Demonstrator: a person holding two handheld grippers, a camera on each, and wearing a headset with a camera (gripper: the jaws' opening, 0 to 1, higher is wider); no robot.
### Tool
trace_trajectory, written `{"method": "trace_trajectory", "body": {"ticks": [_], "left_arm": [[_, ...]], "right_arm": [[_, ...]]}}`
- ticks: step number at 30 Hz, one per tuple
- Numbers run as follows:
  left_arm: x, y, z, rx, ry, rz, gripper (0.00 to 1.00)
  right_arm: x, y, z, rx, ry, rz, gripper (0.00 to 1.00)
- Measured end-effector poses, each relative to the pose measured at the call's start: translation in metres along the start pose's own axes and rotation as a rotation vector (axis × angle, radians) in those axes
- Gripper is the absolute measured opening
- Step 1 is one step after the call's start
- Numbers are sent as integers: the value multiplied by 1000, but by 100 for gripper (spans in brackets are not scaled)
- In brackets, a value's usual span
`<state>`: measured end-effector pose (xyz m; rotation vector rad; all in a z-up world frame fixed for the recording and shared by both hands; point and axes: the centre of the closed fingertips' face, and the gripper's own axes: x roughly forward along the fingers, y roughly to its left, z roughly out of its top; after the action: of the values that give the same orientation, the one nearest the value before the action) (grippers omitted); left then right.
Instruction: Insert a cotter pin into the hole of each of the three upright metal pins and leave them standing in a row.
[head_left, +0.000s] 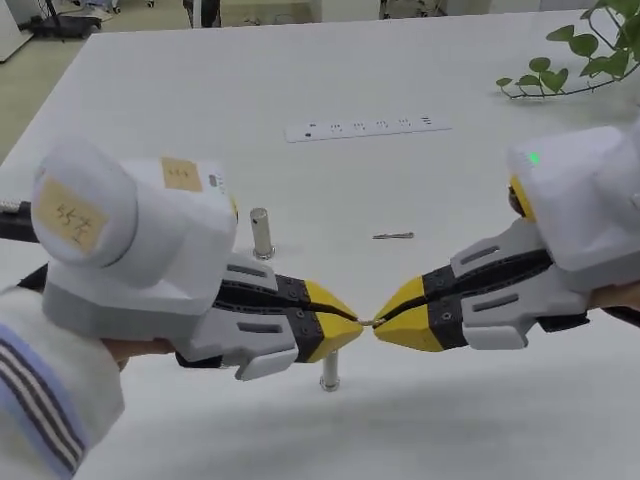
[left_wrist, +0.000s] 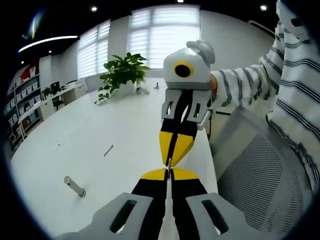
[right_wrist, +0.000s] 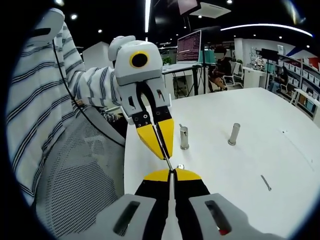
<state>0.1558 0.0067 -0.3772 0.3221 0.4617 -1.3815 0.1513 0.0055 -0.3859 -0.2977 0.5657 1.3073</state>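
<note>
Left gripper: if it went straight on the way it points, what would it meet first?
The right gripper, tip to tip with the left gripper; both look shut on the cotter pin bridging them.

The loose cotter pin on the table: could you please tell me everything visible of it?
The loose cotter pin is a thin, grey, metallic-looking sliver lying flat on the white table, crosswise in the head view. It lies apart from the upright metal pin to its left and nearer than the power strip. Only the table touches it. Finer detail is too small to tell.
</note>
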Motion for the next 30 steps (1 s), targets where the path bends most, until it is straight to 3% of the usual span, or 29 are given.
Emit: {"method": "trace_trajectory", "body": {"ticks": [4, 8, 11, 14, 17, 21, 24, 30], "left_arm": [[1, 0, -3, -24, 5, 7, 0], [2, -1, -9, 19, 28, 9, 0], [3, 0, -9, -3, 31, 13, 0], [2, 6, -9, 61, 31, 47, 0], [1, 9, -13, 71, 61, 69, 2], [2, 12, -22, 98, 99, 87, 17], [3, 11, -28, 104, 124, 83, 15], [9, 14, -42, 140, 203, 90, 17]], "right_arm": [[0, 0, 0, -15, 0, -7, 0], [1, 1, 0, -32, 8, -2, 0], [2, 2, -2, -42, 12, -13, 0], [1, -1, -2, -36, -3, -32, 0], [-2, -5, -5, -18, -16, -61, 0], [-5, -13, -19, 21, -11, -100, 0], [-4, -15, -28, 45, -7, -115, 0], [4, -17, -48, 36, 61, -133, 0]]}}
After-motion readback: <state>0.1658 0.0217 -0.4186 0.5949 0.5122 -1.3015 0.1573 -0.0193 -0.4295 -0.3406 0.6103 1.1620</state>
